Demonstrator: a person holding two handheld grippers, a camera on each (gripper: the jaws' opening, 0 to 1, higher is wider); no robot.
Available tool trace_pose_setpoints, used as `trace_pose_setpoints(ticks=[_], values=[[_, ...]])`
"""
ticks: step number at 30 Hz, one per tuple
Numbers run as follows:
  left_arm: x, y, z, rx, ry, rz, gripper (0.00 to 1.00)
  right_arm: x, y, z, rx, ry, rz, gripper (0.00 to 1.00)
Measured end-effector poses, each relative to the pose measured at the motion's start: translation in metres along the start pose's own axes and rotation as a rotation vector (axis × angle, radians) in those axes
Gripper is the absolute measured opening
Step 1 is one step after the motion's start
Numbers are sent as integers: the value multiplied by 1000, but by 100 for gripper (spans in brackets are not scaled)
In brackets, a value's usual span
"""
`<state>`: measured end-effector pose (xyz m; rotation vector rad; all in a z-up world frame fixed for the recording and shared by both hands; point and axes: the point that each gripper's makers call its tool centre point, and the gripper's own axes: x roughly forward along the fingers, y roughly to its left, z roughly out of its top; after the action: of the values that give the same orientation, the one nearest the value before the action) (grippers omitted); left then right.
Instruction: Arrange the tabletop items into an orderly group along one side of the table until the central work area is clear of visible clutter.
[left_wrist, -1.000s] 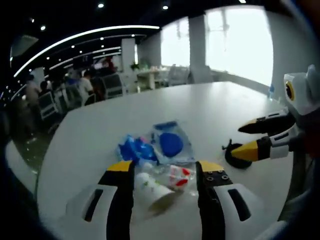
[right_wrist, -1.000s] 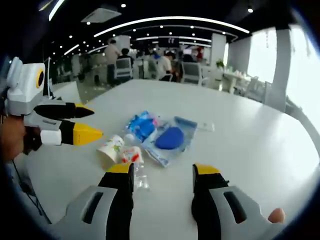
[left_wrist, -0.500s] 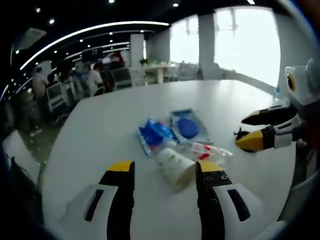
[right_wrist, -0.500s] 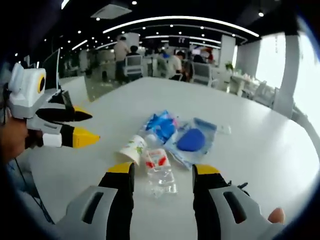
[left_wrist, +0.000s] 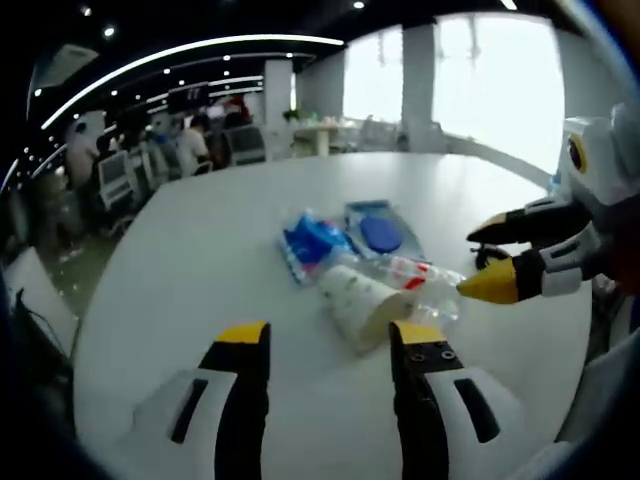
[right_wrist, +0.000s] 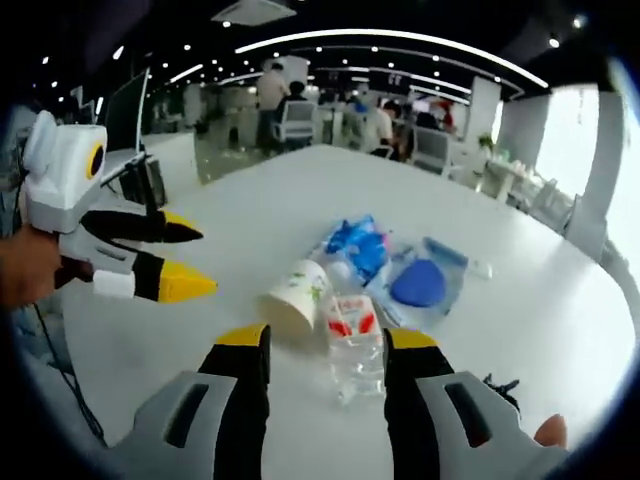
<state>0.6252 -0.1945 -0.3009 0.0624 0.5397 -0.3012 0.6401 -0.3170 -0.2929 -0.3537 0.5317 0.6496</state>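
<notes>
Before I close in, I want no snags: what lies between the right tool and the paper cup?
Only bare white table lies between the right tool and the paper cup, seen in the right gripper view.

— What do the tools look like?
— The left gripper has black jaws with yellow tips on pale grey bodies with dark slots; screws dot one jaw.
— And the other?
— The right gripper matches. Its white housing carries a yellow-ringed part; the hand looks possibly bare.
</notes>
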Motion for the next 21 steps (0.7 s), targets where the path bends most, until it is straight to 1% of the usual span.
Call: trace_pose_setpoints(ticks=[3, 8, 12, 15, 17, 21], values=[[1, -1, -3, -1, 6, 1, 45, 7, 5, -3, -36, 6, 12, 44], [3, -3, -7, 3, 15, 2, 45, 17, 11, -6, -92, 7, 40, 39], [4, -4, -12, 1, 21, -1, 46, 24, 14, -2, -159, -27, 62, 34], [5, -6, -18, -1, 26, -6, 47, 29, 16, -3, -171, -23, 75, 31], [5, -6, -22, -1, 36, -7, 47, 33, 18, -3, -195, -27, 83, 31], [6, -9, -28, -6, 35, -21, 48, 41, 20, -4, -237, -30, 92, 27]])
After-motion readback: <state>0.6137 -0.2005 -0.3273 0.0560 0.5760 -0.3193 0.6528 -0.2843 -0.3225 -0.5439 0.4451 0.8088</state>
